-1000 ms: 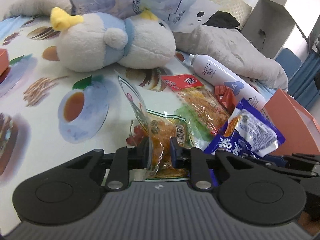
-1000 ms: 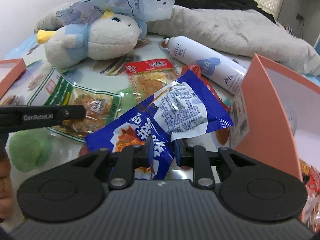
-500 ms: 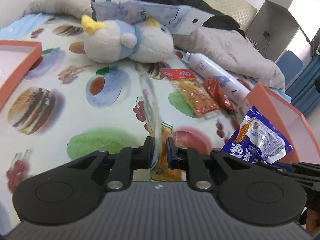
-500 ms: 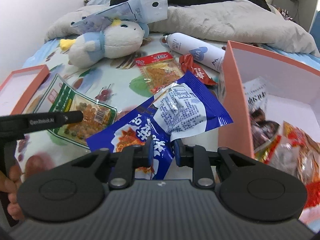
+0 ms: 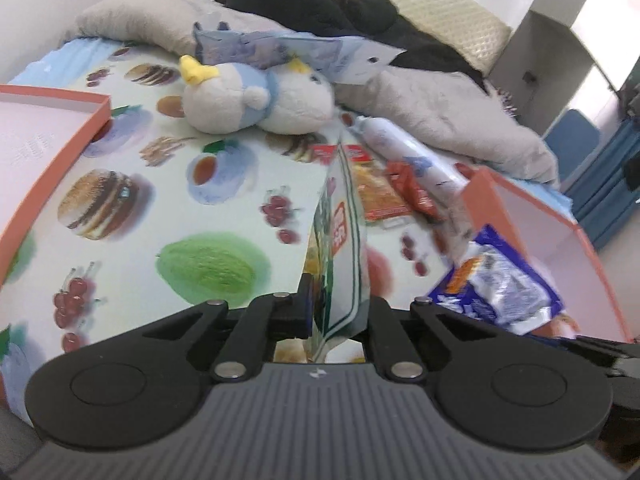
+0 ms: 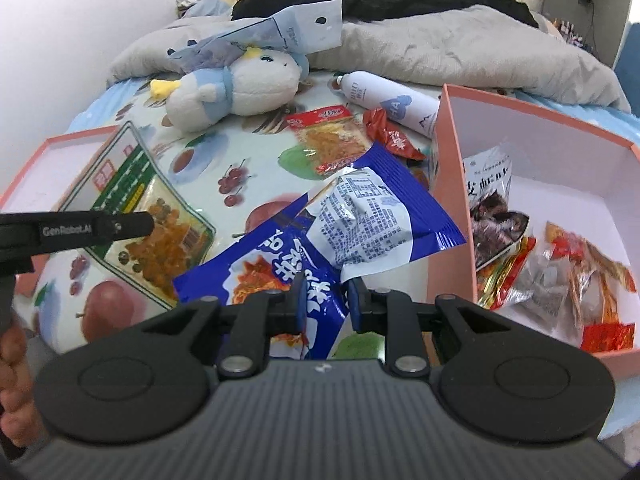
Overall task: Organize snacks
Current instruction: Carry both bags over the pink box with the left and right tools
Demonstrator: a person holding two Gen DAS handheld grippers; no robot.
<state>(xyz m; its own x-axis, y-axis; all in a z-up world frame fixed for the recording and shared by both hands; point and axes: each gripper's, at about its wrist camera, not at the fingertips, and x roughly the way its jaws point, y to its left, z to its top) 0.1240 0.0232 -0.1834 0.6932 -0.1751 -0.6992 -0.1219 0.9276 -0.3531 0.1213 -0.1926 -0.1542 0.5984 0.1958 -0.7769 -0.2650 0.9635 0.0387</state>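
Our left gripper (image 5: 338, 310) has just been closing and now pinches the green-edged snack bag (image 5: 340, 240), held edge-on above the printed sheet (image 5: 132, 216). Our right gripper (image 6: 324, 300) clamps the blue noodle packet (image 6: 340, 232), lifted just left of the pink box (image 6: 452, 200) that holds other snacks (image 6: 568, 272)

Printed sheet (image 5: 132, 240) lies bare on the left — plush toy (image 6: 240, 88), spray bottle (image 6: 388, 100) crowd the far side.
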